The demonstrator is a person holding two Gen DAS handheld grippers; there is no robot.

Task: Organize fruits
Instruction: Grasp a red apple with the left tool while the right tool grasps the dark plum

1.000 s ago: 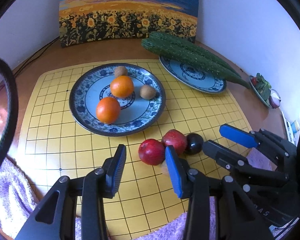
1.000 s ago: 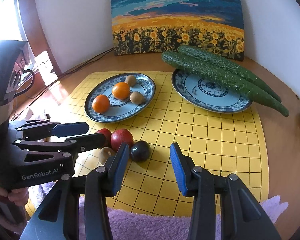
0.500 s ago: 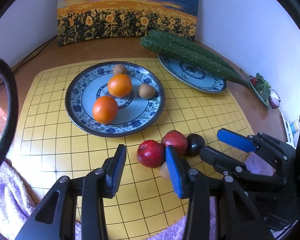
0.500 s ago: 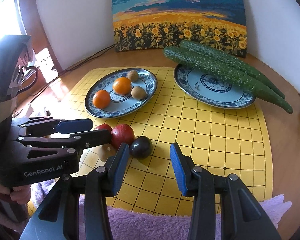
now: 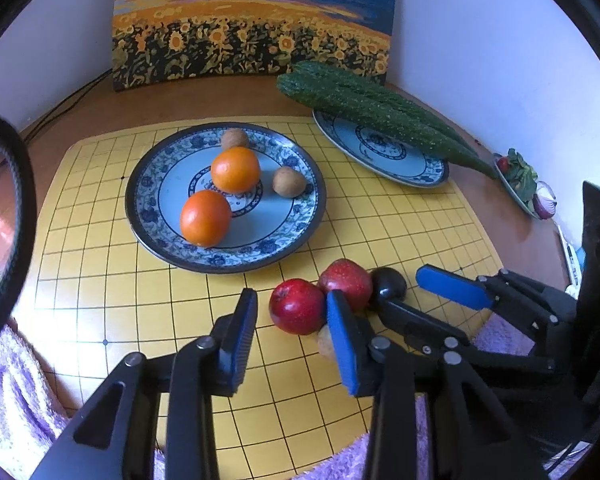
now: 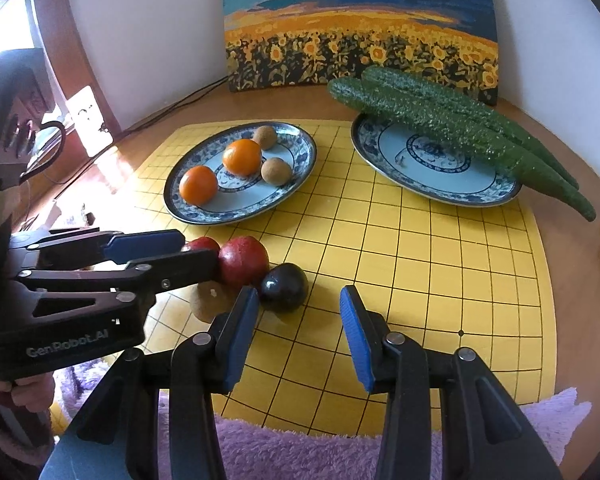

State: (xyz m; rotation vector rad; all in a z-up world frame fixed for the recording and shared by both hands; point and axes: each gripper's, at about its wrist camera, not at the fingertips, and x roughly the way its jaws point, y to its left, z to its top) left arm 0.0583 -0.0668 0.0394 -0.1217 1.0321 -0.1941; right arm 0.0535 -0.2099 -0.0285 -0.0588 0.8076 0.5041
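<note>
Two red apples (image 5: 298, 306) (image 5: 348, 280), a dark plum (image 5: 389, 284) and a brown kiwi (image 6: 212, 300) lie together on the yellow grid mat (image 5: 100, 280). A blue-patterned plate (image 5: 148, 168) holds two oranges (image 5: 205, 218) (image 5: 235, 169) and two kiwis (image 5: 288, 182). My left gripper (image 5: 292, 330) is open, just short of the nearer apple. My right gripper (image 6: 298, 320) is open, with the plum (image 6: 283, 287) just ahead of its left finger.
A second patterned plate (image 6: 440, 176) at the back right carries two long cucumbers (image 6: 440, 120). A sunflower painting (image 6: 360, 32) leans on the wall. A purple towel (image 6: 300, 448) lies along the mat's near edge. A small dish of vegetables (image 5: 524, 184) sits far right.
Both grippers have moved slightly forward toward the loose fruit. The jaws stay open and no fruit has moved.
</note>
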